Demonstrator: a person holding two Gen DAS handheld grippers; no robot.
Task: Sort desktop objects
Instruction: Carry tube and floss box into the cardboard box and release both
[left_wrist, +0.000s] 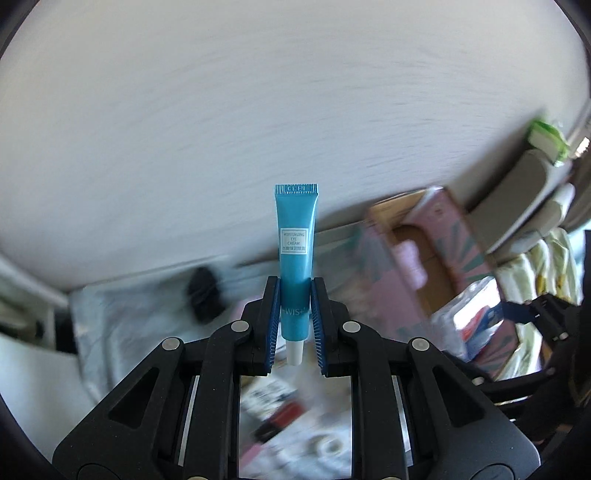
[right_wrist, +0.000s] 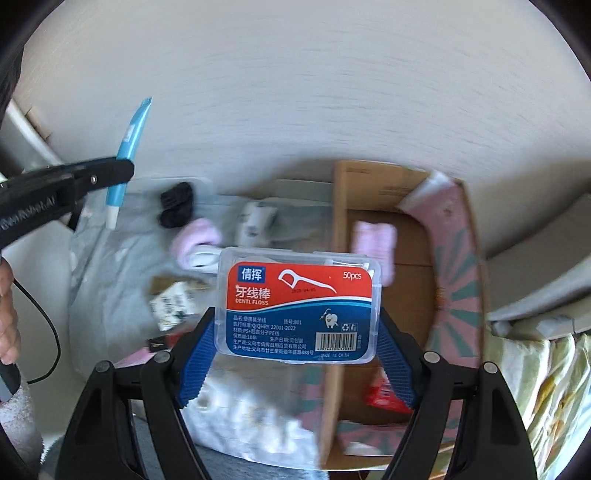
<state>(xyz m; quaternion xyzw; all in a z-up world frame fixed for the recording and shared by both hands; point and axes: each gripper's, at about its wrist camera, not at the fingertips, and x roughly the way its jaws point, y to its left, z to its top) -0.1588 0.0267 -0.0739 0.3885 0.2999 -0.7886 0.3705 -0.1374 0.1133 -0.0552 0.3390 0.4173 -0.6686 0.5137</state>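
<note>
My left gripper is shut on a teal eye cream tube, which stands upright with its white cap pointing down between the fingers. The same tube and the left gripper show at the left of the right wrist view, high above the table. My right gripper is shut on a clear dental floss box with a red and blue label, held by its two short ends. A cardboard box with a pink patterned side lies below, holding a pink item.
A pale cloth-covered surface below carries a black object, a pink and white item, a small printed packet and other small packets. A white wall fills the background. A person's hand is at the left edge.
</note>
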